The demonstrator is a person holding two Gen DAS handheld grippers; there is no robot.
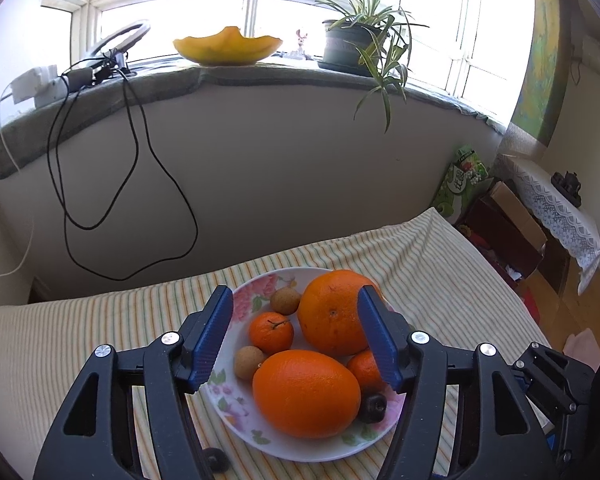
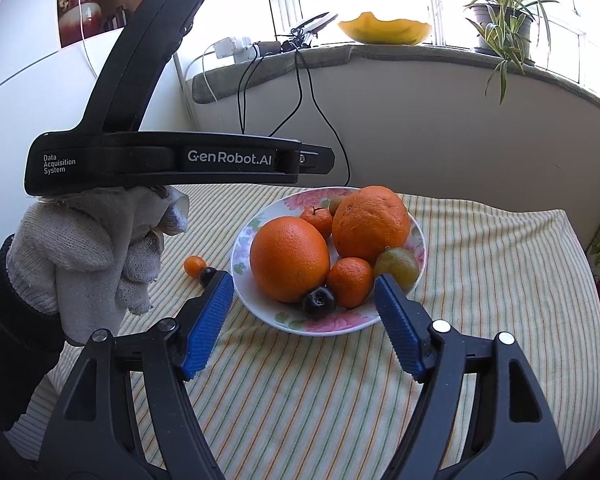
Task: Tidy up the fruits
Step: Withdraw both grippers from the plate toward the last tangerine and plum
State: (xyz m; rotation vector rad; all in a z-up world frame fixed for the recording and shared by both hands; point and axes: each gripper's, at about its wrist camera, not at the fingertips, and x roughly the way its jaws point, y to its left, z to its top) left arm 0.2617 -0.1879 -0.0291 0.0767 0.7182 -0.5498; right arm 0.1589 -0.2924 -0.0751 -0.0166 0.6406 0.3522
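A floral plate (image 1: 236,412) on the striped cloth holds two big oranges (image 1: 306,394), two small mandarins (image 1: 271,331), two brown longans (image 1: 285,301) and a dark fruit (image 1: 372,406). My left gripper (image 1: 295,294) hangs open over the plate, with nothing between its blue pads. In the right wrist view the same plate (image 2: 260,312) sits just beyond my right gripper (image 2: 304,278), which is open and holds nothing. A greenish fruit (image 2: 396,266) lies at the plate's right edge. A tiny orange fruit (image 2: 195,266) and a dark fruit (image 2: 208,276) lie on the cloth left of the plate.
A white-gloved hand (image 2: 100,248) grips the black housing (image 2: 160,160) of the left tool above the cloth's left side. Behind are a wall, hanging black cables (image 1: 132,200), a sill with a yellow bowl (image 1: 228,50) and a potted plant (image 1: 356,44). Boxes (image 1: 508,232) stand at right.
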